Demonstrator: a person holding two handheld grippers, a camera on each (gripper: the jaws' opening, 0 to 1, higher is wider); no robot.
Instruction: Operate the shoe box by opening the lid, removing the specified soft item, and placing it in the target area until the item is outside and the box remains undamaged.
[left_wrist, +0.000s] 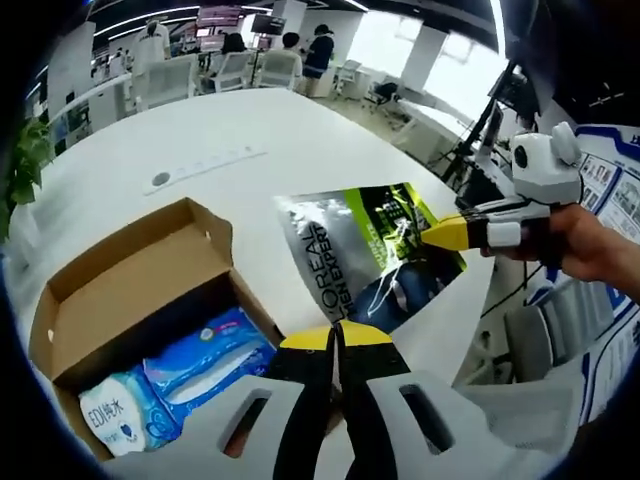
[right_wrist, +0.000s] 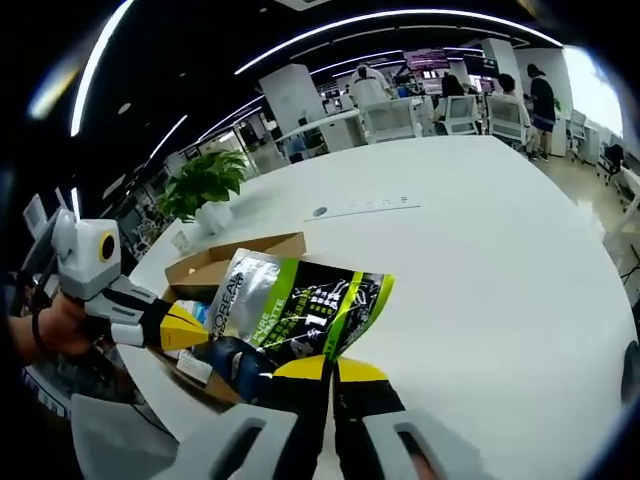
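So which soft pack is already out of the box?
The silver-and-green pouch, held by both grippers. The two blue packs lie inside the box.

Potted plant (right_wrist: 205, 180), office chairs (right_wrist: 392, 117)

Bright ceiling strip lights (right_wrist: 400, 20), window glare (left_wrist: 450, 70), strong fisheye bending, soft edges

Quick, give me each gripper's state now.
Left gripper: shut on the pouch.
Right gripper: shut on the same pouch.
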